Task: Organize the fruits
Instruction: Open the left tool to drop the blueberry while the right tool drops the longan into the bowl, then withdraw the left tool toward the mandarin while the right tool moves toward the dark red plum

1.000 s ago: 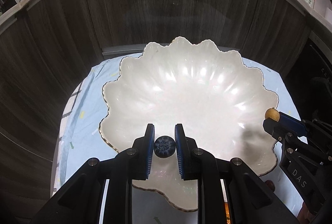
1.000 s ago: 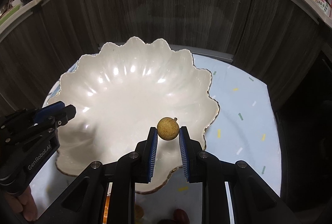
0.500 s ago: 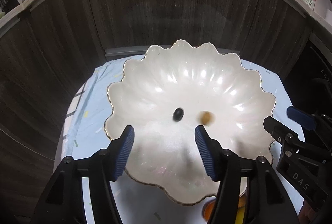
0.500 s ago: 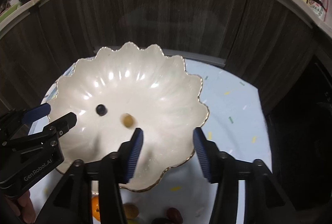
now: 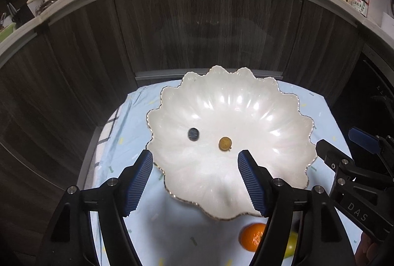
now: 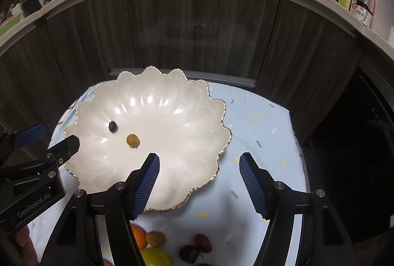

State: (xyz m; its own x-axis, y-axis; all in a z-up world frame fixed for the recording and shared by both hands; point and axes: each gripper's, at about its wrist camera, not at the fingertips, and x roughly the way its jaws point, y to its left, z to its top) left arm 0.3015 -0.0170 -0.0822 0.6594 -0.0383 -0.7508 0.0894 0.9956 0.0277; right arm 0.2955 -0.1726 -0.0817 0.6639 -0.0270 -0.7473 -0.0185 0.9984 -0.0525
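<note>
Left tool (image 5: 195, 162) released, blue ribbed pads spread wide, nothing between them, poised over near rim of scalloped white bowl (image 5: 283, 118); right tool (image 6: 199, 165) likewise released and bare, left pad over bowl's near right edge, right pad over desk; blueberry (image 5: 193, 134) resting inside bowl, left of centre; tan longan (image 5: 225, 143) just beside it to the right, apart, not touching; same pair seen from right wrist as blueberry (image 6: 113, 127) and longan (image 6: 133, 140); bowl standing on pale blue patterned cloth (image 6: 258, 123) covering desk; orange (image 5: 252, 236), yellow-green fruit (image 6: 155, 256), brown longan (image 6: 155, 238) and two dark red fruits (image 6: 203, 243) lying on cloth before bowl's near rim.
</note>
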